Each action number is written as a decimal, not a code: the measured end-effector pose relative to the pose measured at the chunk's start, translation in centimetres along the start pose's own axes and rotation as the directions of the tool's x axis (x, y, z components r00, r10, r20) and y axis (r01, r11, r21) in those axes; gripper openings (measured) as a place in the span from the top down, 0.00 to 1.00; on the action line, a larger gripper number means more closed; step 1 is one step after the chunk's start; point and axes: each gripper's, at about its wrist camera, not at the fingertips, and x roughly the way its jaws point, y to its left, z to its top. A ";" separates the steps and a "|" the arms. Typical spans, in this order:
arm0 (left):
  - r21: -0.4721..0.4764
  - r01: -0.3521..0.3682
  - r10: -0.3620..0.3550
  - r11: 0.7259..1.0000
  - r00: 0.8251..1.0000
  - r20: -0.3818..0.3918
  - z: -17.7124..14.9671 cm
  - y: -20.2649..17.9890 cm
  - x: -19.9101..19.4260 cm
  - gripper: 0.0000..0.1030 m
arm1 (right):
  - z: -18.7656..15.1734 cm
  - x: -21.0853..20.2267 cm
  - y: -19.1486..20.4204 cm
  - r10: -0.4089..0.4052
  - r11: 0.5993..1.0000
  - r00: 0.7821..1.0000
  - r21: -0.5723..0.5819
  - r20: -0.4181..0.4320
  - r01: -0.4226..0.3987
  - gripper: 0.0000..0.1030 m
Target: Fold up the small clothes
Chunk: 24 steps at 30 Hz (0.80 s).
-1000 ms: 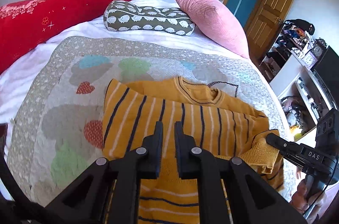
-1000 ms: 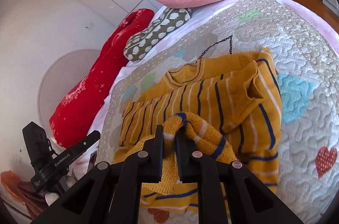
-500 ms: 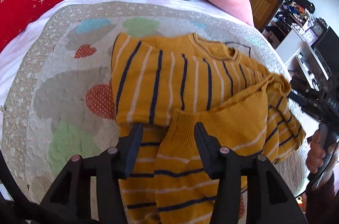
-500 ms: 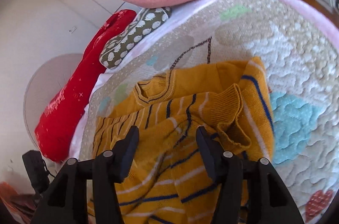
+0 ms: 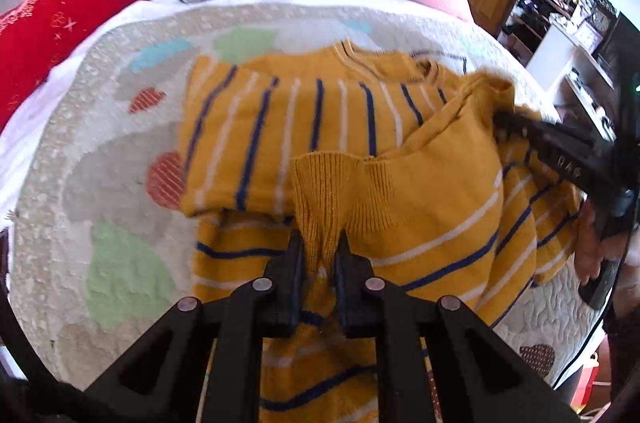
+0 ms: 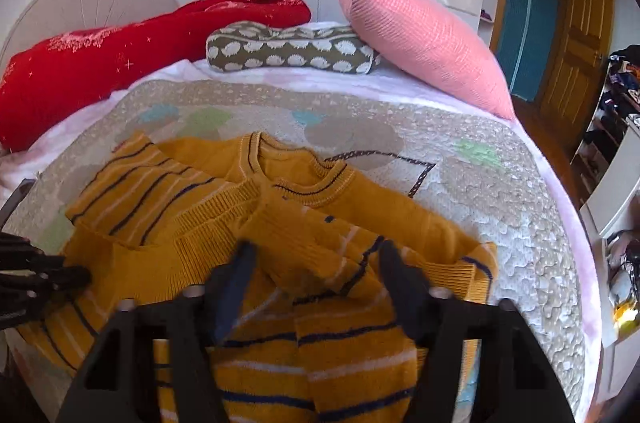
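While the left gripper [image 5: 319, 255] pinches the sweater [image 5: 420, 191], right gripper [image 6: 314, 275] fingers gape.

mustard striped sweater [image 5: 360, 151], partly folded, on bed

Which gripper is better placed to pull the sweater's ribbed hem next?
Left. The left gripper is already shut on the ribbed hem of the sweater, so it can likely just pull. The right gripper has jaws open, holding nothing.
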 end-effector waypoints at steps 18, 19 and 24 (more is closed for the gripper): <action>-0.104 -0.072 0.073 0.992 0.997 0.008 9.8 4.3 4.2 0.78 | 1.9 -0.2 -10.4 0.021 0.894 0.999 0.448 -0.037 -0.002 0.55; -0.103 -0.067 0.069 0.992 0.997 0.019 9.6 4.3 3.4 0.76 | 1.4 -1.9 -10.2 0.019 0.905 1.000 0.425 -0.011 -0.012 0.47; -0.129 -0.042 0.051 0.991 0.996 0.072 6.6 5.9 -0.8 0.56 | -2.9 -7.1 -6.6 0.058 0.959 0.998 0.277 -0.009 -0.053 0.41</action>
